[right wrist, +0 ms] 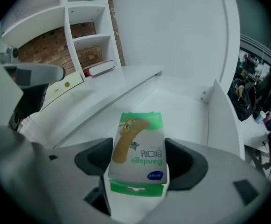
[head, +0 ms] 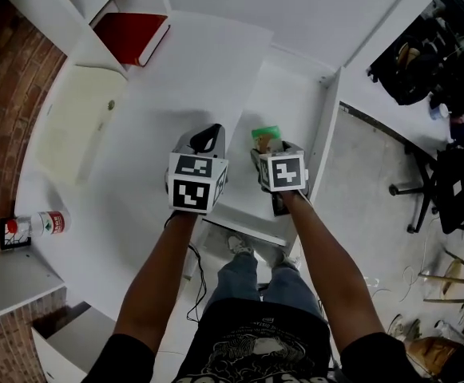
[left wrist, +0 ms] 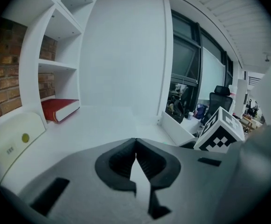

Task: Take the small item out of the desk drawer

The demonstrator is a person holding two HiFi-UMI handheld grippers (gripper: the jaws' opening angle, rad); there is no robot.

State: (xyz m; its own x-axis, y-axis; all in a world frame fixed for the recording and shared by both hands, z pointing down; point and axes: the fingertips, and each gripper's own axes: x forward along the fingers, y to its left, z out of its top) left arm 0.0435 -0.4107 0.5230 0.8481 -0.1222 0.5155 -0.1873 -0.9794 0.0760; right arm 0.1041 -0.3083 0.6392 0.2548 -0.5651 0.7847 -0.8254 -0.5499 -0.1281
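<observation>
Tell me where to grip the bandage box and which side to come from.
Clamp the bandage box across its two long narrow sides, near the middle, coming in lengthwise from one end. It is a flat carton, so that width fits between the pads. The right gripper is shut on it this way, above the drawer.

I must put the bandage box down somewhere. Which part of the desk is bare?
The widest bare patch for the bandage box is the desk top between the cream panel and the open drawer, in front of the red book. The drawer floor is bare too. The left edge is tighter, by the bottle.
</observation>
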